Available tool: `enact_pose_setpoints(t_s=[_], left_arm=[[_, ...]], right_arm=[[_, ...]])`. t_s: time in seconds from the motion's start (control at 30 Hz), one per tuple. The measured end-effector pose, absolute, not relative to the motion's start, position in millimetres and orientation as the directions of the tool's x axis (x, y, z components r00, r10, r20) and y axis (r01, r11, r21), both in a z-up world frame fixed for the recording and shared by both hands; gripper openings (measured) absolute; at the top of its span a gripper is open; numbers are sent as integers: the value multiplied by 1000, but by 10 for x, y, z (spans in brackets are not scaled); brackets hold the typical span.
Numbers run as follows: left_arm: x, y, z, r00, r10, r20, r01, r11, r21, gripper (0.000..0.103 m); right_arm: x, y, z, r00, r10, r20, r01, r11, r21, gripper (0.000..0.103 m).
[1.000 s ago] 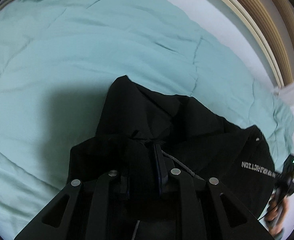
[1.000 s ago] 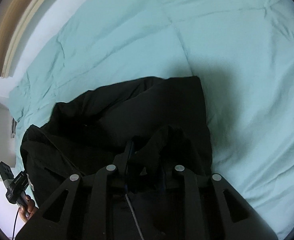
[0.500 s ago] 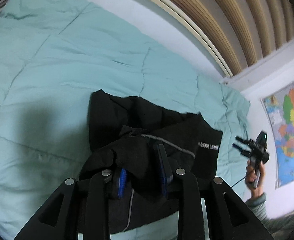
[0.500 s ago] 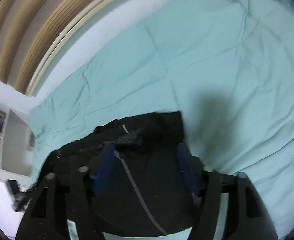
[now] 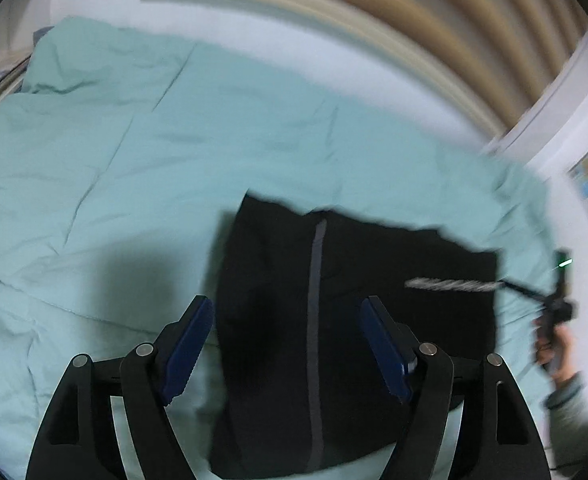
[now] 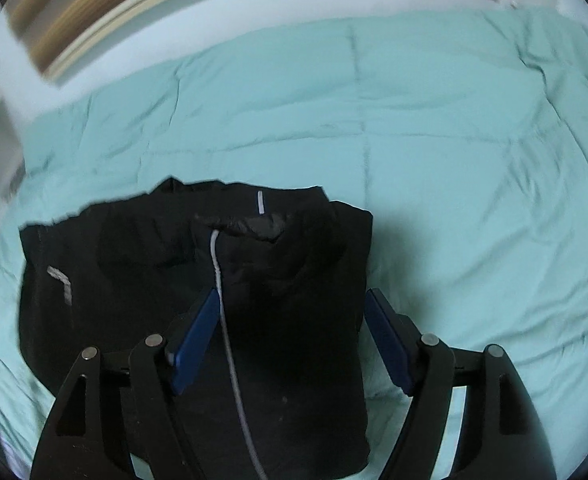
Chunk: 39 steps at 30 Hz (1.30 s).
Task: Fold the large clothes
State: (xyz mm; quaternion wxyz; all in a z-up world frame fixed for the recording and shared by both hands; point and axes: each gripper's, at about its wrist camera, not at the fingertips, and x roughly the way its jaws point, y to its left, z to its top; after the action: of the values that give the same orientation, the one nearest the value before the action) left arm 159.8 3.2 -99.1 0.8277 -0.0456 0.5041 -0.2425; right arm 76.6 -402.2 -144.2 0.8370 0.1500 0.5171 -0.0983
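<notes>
Your left claw [image 5: 285, 344] was opening, blue pads clear of the folded black fabric garment [image 5: 334, 320], which lay flat on the pale teal quilted bed cover [image 5: 113, 160]. Your right claw [image 6: 291, 340] was opening likewise, holding nothing.

Lies on the duvet [image 6: 434, 128]: jacket [image 6: 294, 280], at 6 o'clock in both views. Beyond, at 12: wall [image 5: 253, 28]. At 3 in left view: hand [image 5: 554, 344].
</notes>
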Motion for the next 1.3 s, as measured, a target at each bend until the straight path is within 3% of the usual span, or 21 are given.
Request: enact_pose_setpoints(t_s=[0.1, 0.4, 0.67, 0.7, 0.73, 0.77, 0.87, 1.03, 1.13, 1.3], left_arm=[[1786, -74, -1254, 340, -406, -849, 346, 893, -288, 78], [2380, -125, -1662, 239, -561, -793, 313, 817, -484, 78], [2552, -211, -1852, 206, -623, -755, 302, 774, -556, 76], [2532, -233, -1836, 224, -614, -757, 310, 781, -541, 62], [2505, -263, -1814, 234, -604, -762, 322, 788, -525, 46], [2476, -283, -1789, 236, -605, -760, 332, 785, -523, 19], [2329, -227, -1551, 315, -611, -726, 357, 785, -506, 15], [2232, -82, -915, 425, -667, -612, 381, 745, -547, 14], [2349, -205, -599, 482, -651, -587, 396, 759, -516, 15], [2797, -510, -948, 486, -483, -728, 282, 875, -392, 15]], right_arm=[[829, -4067, -1603, 428, -21, -903, 288, 951, 114, 77], [1059, -4336, -1981, 425, 105, -899, 186, 962, 201, 77], [1429, -4446, -2224, 415, 249, -875, 147, 931, 335, 79], [1434, -4463, -2244, 421, 266, -867, 146, 924, 355, 74], [1424, -4475, -2236, 428, 269, -863, 149, 921, 361, 52], [1407, -4489, -2220, 433, 266, -861, 156, 919, 362, 27], [1210, -4521, -2015, 498, 201, -844, 176, 929, 325, 16], [957, -4439, -1303, 606, 51, -794, 173, 966, 194, 13], [1158, -4359, -966, 636, -52, -770, 171, 982, 75, 12], [1729, -4400, -1271, 564, -120, -817, 213, 977, 4, 12]])
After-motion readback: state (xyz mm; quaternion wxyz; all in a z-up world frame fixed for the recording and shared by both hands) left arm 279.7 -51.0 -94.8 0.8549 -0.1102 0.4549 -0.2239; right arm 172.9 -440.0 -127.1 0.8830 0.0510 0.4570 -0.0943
